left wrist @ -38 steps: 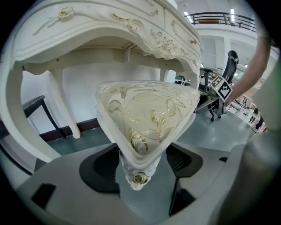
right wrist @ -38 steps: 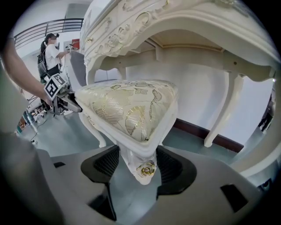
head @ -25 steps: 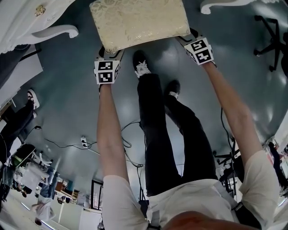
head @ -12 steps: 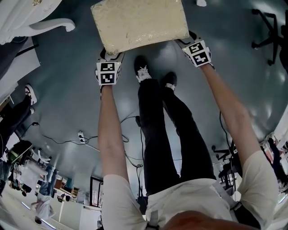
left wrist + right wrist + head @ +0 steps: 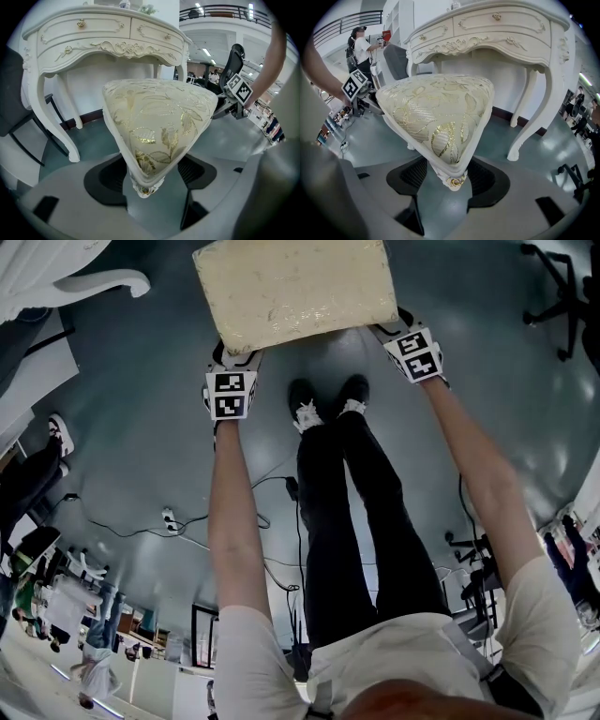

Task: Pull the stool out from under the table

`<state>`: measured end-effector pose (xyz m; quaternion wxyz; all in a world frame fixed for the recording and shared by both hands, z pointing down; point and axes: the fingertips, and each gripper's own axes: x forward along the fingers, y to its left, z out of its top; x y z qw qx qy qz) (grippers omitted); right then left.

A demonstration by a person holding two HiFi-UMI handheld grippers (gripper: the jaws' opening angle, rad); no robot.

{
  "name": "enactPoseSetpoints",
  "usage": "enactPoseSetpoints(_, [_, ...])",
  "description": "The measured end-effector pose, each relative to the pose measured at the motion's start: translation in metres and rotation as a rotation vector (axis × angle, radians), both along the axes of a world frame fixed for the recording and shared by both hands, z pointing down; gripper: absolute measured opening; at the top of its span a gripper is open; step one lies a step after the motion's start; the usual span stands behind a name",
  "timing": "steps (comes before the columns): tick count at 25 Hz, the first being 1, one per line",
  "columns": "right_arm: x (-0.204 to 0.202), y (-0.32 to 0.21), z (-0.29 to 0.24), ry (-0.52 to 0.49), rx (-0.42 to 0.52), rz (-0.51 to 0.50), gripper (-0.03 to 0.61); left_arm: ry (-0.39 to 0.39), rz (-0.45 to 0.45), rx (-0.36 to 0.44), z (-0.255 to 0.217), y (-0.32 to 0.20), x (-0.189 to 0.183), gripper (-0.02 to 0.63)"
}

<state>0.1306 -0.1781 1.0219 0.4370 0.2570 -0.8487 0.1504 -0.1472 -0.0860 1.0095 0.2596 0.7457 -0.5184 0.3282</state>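
Glossy grey floor [image 5: 141, 446] — stool [image 5: 295, 287], white table [image 5: 108, 35]

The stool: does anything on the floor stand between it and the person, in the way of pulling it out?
Only the person's own shoes, close to the near edge of the stool; a cable lies further back.

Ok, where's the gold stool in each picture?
Head view: the stool is at the top middle, seen from above.
Left gripper view: the stool fills the middle, one corner pointing at the camera.
Right gripper view: the stool is in the middle, corner first again.
Shared landmark: the white table, top left in the head view, behind the stool in the gripper views.
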Motion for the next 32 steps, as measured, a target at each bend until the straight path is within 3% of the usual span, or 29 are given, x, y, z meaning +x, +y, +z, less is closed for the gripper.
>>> enactPoseSetpoints(17, [0.037,0.091,0.004,0.039,-0.008,0.057,0.291,0.014,0.022,-0.029,-0.001,0.083,0.036,0.343])
enactPoseSetpoints(26, [0.037,0.113,-0.012,0.088,-0.046,0.113,0.291,0.019,0.001,-0.047,-0.014,0.107,0.034,0.271])
enactPoseSetpoints(30, [0.039,0.116,-0.023,0.09,-0.042,0.139,0.267,0.008,-0.018,-0.039,-0.015,0.11,0.028,0.255])
enactPoseSetpoints(32, [0.045,0.115,-0.031,0.093,-0.033,0.166,0.215,0.013,-0.027,-0.047,-0.02,0.112,0.027,0.25])
